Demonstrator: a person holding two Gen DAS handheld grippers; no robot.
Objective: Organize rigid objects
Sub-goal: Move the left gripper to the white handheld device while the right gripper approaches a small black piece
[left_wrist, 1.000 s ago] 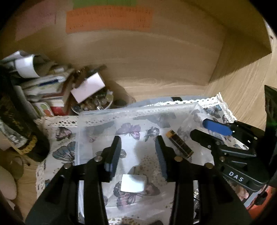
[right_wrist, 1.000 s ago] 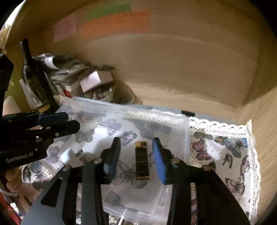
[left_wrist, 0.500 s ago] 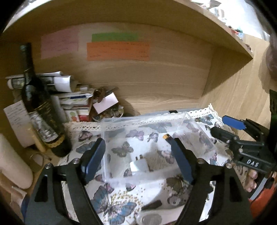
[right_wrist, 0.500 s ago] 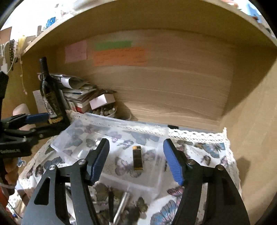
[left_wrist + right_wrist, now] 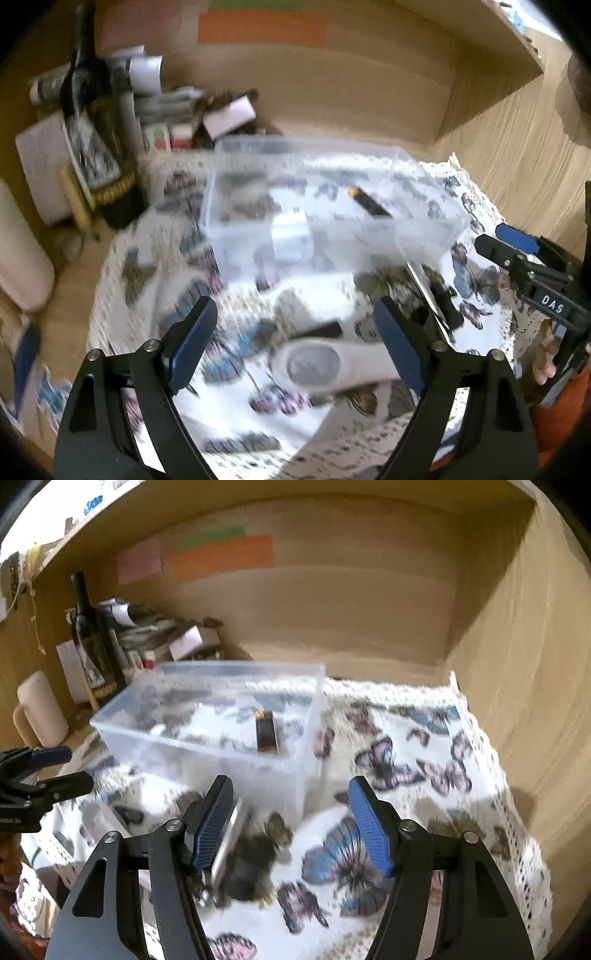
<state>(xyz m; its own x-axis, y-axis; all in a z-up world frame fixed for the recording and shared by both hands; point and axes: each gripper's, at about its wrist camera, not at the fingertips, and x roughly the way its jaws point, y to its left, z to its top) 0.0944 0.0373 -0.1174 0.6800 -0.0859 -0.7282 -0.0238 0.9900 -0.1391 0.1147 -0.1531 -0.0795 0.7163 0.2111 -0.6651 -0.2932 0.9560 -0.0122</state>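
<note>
A clear plastic box (image 5: 413, 236) (image 5: 207, 749) stands on the butterfly cloth (image 5: 406, 771). Inside lie a black lighter with a gold cap (image 5: 369, 204) (image 5: 266, 732) and a white plug adapter (image 5: 290, 236). My left gripper (image 5: 295, 343) is open and empty, above a white oval object with a grey disc (image 5: 314, 365) on the cloth in front of the box. My right gripper (image 5: 291, 823) is open and empty, in front of the box, beside a silver flat object (image 5: 227, 843) and dark items. Both views are blurred.
A dark wine bottle (image 5: 92, 122) (image 5: 92, 638), stacked papers and small boxes (image 5: 166, 107) stand at the back left. Wooden shelf walls (image 5: 517, 664) close in the back and right. A pale mug (image 5: 38, 709) sits at the left.
Both grippers have opened wide and pulled back out of the box toward the front. The lighter and the white adapter stay lying in the box.
</note>
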